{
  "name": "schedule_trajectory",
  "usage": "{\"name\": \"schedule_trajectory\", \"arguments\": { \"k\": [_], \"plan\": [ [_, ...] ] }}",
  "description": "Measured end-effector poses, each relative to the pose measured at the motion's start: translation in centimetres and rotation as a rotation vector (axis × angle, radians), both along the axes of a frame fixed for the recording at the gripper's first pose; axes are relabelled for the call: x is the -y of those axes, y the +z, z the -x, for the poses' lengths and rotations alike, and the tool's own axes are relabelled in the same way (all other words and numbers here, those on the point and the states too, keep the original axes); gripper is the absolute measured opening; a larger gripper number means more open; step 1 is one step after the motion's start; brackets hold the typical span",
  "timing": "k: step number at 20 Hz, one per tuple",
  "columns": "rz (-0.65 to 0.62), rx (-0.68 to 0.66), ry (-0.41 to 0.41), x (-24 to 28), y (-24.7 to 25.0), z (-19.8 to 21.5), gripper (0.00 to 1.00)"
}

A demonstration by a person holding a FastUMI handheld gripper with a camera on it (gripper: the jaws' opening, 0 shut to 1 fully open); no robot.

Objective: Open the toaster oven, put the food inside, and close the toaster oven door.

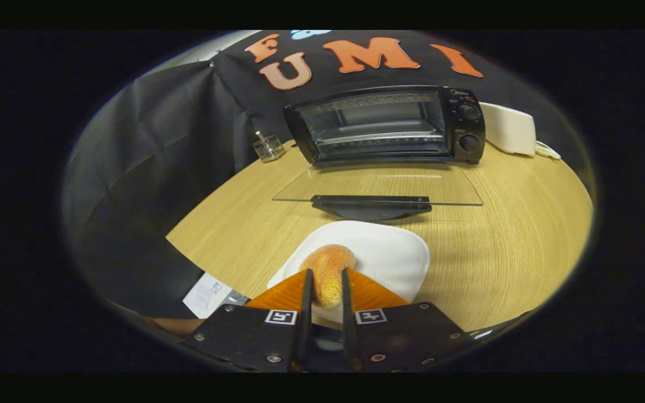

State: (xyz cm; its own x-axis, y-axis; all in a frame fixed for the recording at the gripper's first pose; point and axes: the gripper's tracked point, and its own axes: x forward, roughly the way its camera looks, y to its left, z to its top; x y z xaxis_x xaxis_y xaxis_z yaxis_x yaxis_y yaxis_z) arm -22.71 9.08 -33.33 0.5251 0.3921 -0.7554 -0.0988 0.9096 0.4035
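A: How does the food look?

B: The bread roll (328, 274) is golden-orange with a rough, sugary-looking crust, long in shape. It sits over the near part of a white plate (395, 254) on the wooden table (501, 252). The tongs (325, 282) are clamped on it: both orange fingers (286, 292) press its sides, one at each side.

A: And the toaster oven?

B: The toaster oven (389, 124) is black and stands at 12 o'clock from the tongs, well beyond the plate. Its glass door (378, 187) is folded down flat over the table, with the dark handle (372, 202) at the near edge. Inside I see a wire rack, and two round knobs (469, 127) at the right side of the oven.

A: What is hard to see?

B: The near end of the roll is hidden between the fingers, so I cannot tell if it touches the plate or is lifted a little. At 1 o'clock a white box (510, 130) is partly behind the oven. At 11 o'clock a small glass object (268, 146) stands on the table edge; I cannot tell what it is. At 9 o'clock some papers (208, 294) are cut off by the table.

A: The pose of the tongs?

B: They point toward the oven, low over the plate, tilted slightly downward.
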Motion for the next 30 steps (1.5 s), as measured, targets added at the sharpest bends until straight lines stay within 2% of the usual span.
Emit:
{"name": "schedule_trajectory", "arguments": {
  "k": [3, 8, 14, 19, 22, 26, 30],
  "plan": [
    [-0.061, 0.054, -0.078, 0.1, 1.2, -2.8, 0.23],
    [-0.249, 0.126, -0.271, 0.3, 3.7, -8.6, 0.23],
    [-0.35, 0.165, -0.451, 1.8, 3.9, -15.8, 0.23],
    [-0.395, 0.181, -0.528, 2.4, 3.8, -22.2, 0.23],
    [-0.369, 0.176, -0.555, 2.8, 2.9, -25.7, 0.23],
    [-0.391, 0.15, -0.584, 2.6, 1.1, -28.6, 0.23],
    [-0.387, 0.111, -0.654, 4.1, -1.7, -30.4, 0.23]
  ]
}}
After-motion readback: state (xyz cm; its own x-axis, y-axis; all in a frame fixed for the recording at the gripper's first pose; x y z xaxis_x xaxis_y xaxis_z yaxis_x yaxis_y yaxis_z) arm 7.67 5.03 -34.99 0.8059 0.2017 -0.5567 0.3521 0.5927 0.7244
